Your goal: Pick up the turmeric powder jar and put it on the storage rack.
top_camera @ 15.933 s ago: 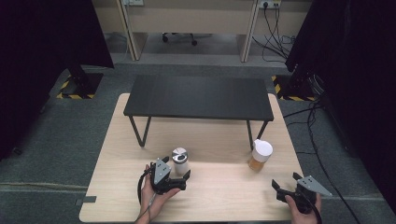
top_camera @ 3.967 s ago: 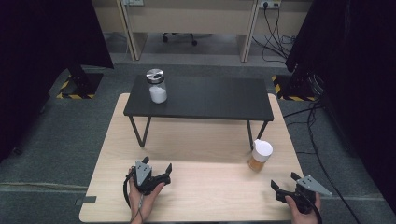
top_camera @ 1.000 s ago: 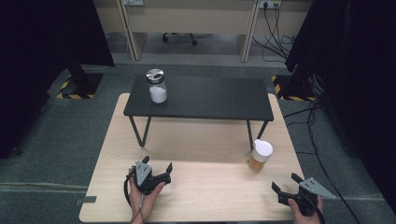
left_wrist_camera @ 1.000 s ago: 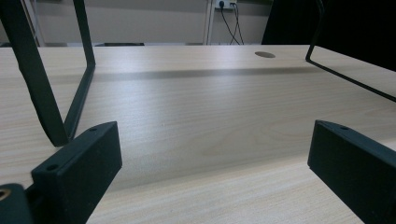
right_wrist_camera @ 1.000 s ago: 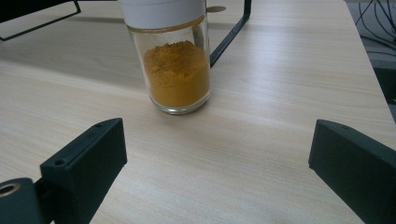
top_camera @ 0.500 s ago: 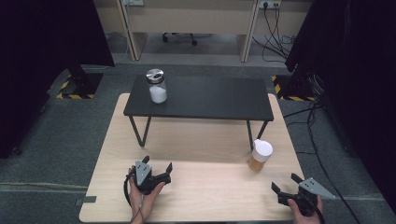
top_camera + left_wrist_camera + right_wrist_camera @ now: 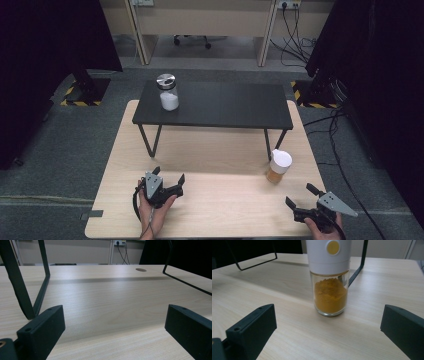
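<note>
the pale wooden worktop (image 7: pixel 210 210) spreads across the middle of the high view, with grey carpet around it. on its far half stands a low black shelf-table (image 7: pixel 225 102) on thin black metal legs. a glass jar with a metal lid (image 7: pixel 168 93), half full of something white, stands upright on the shelf-table's left end. a spice jar with a white cap (image 7: pixel 278 166), holding orange-yellow powder, stands upright on the worktop just beside the shelf-table's right front leg, near the right edge.

the left tool (image 7: pixel 168 181) sits low at the near left of the worktop, held in a hand; its jaws stand wide apart with bare wood between them, and it is well apart from both jars. the right tool (image 7: pixel 301 196) rests at the near right corner, pointing toward the spice jar. its jaws have just been opening and now stand wide, nothing between them; the spice jar stands ahead of them, centred in the right gripper view (image 7: pixel 329 280), untouched.
</note>
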Demonstrator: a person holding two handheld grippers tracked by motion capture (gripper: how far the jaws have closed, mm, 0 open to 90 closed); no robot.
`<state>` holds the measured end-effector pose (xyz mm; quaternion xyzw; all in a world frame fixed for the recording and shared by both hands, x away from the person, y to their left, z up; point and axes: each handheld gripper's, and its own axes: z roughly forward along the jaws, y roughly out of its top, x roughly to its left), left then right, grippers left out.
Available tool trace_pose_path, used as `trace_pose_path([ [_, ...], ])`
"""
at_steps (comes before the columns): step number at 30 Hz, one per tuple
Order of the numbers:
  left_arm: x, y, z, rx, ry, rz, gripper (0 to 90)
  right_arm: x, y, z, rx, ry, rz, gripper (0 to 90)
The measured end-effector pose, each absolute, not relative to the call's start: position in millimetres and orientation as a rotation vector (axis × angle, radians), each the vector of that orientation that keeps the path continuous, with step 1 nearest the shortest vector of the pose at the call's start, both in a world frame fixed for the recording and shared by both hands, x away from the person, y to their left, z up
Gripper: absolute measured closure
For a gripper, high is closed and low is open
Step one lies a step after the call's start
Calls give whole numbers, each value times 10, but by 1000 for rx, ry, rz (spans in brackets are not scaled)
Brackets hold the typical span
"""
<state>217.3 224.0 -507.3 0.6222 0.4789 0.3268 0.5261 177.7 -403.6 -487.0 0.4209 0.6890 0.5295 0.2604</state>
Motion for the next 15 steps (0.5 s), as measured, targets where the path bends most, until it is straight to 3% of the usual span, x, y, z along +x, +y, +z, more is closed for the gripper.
trace_pose_path([
  [15, 2180, 2240, -5064, 1492, 1148, 775, 20, 2062, -3884, -4742, 1119, 1962, 1419, 7],
])
